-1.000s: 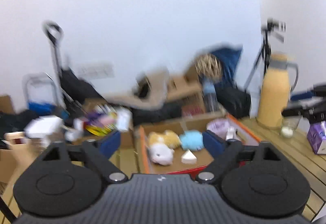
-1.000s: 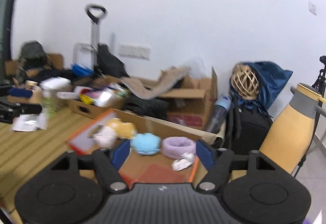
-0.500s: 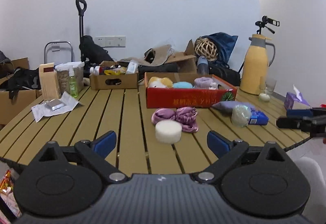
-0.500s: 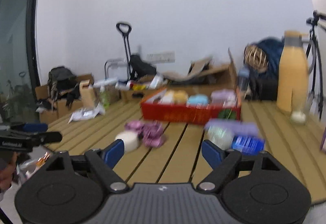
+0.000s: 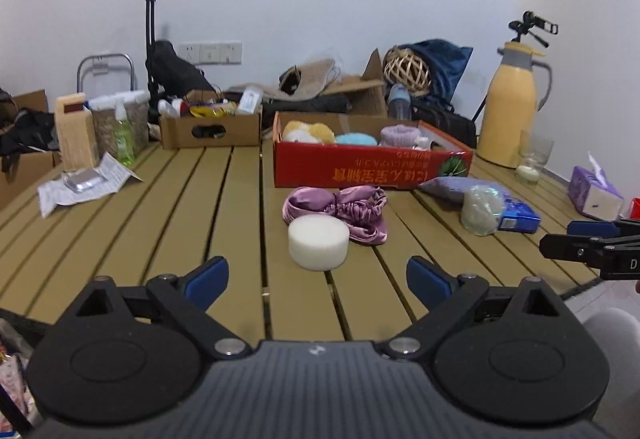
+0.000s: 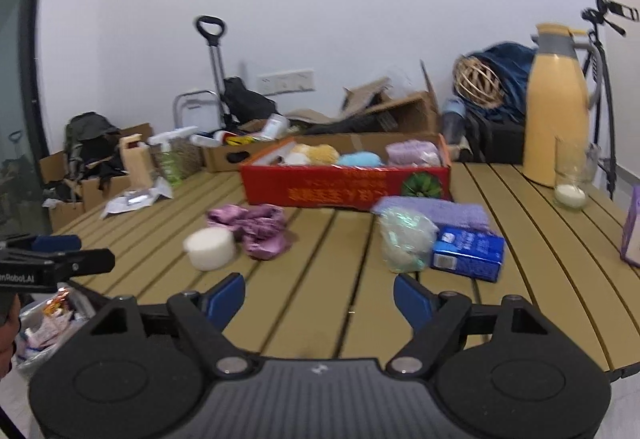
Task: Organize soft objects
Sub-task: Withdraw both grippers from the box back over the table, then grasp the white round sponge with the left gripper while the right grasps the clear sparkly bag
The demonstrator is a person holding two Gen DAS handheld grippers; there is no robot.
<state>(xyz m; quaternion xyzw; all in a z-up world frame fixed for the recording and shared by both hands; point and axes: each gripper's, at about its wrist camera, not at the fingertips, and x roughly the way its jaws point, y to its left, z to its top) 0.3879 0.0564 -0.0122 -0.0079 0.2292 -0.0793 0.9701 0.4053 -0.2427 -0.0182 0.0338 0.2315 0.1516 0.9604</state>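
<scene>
Your left tongs (image 5: 317,277) are spread wide with nothing between the blue pads, held low over the near edge of the slatted wooden counter (image 5: 224,207). Straight ahead of them, just past the tips, sits a white foam puck (image 5: 319,242), a squat smooth cylinder. It touches the crumpled purple satin scrunchie (image 5: 344,208) lying right behind it. Farther ahead stands the red cardboard box (image 5: 370,169), which holds a fluffy yellow plush (image 5: 310,131), a fuzzy blue ball (image 5: 356,138) and a lilac knitted ring (image 5: 400,135).

Your right tongs (image 6: 319,299) are also spread wide and grip nothing. Ahead of their right pad lies a crinkly clear bag (image 6: 404,239) of pale stuffing, touching a glossy blue carton (image 6: 468,253) on its right. Behind both rests a flat lavender terry cloth (image 6: 436,209), close to the front of the red box. The foam puck and scrunchie lie ahead and to the left of these tongs.
</scene>
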